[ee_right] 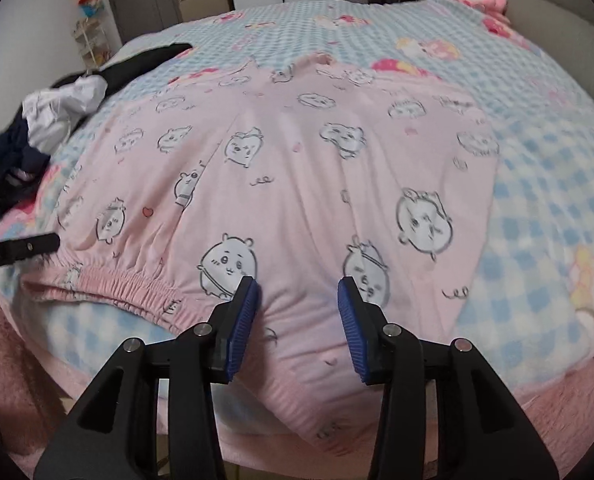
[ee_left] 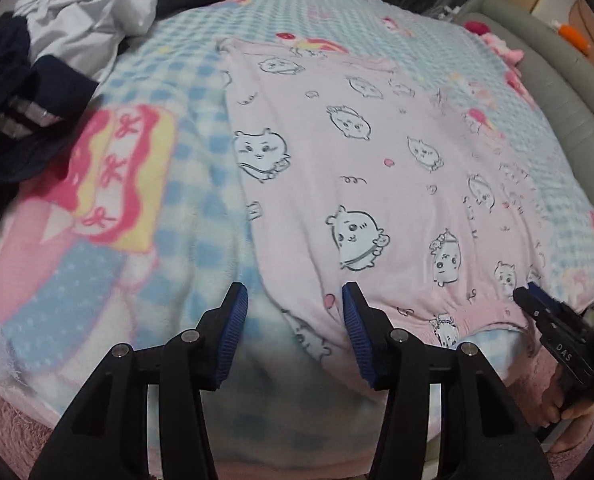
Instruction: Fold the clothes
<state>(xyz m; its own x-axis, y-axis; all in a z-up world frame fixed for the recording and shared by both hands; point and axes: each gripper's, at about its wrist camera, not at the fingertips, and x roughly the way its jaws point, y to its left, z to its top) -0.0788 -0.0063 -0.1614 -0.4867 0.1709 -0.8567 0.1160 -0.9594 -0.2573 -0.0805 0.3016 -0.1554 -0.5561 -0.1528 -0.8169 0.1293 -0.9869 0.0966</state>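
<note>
On the bed [ee_right: 537, 168], over a blue checked blanket [ee_left: 201, 128], a pink garment [ee_right: 297, 184] printed with little cartoon faces lies spread flat, its elastic waistband [ee_right: 129, 276] at the near edge. Both grippers hang over that edge, pointing steeply down.

The left gripper [ee_left: 295, 336] is spread, with nothing pinched between its blue pads [ee_left: 355, 332]; it hovers at the garment's near left corner, one finger over pink cloth and the other over blanket. The right gripper [ee_right: 299, 328] is also spread, its pads apart above the waistband further along, and I cannot see them pressing the fabric. In the left wrist view the right gripper's tip shows at the far right, at the waistband, with a hand [ee_left: 577, 412] below it.

Toward the far left corner of the bed sits a heap of dark and white clothes [ee_left: 57, 52], well apart from the garment.
</note>
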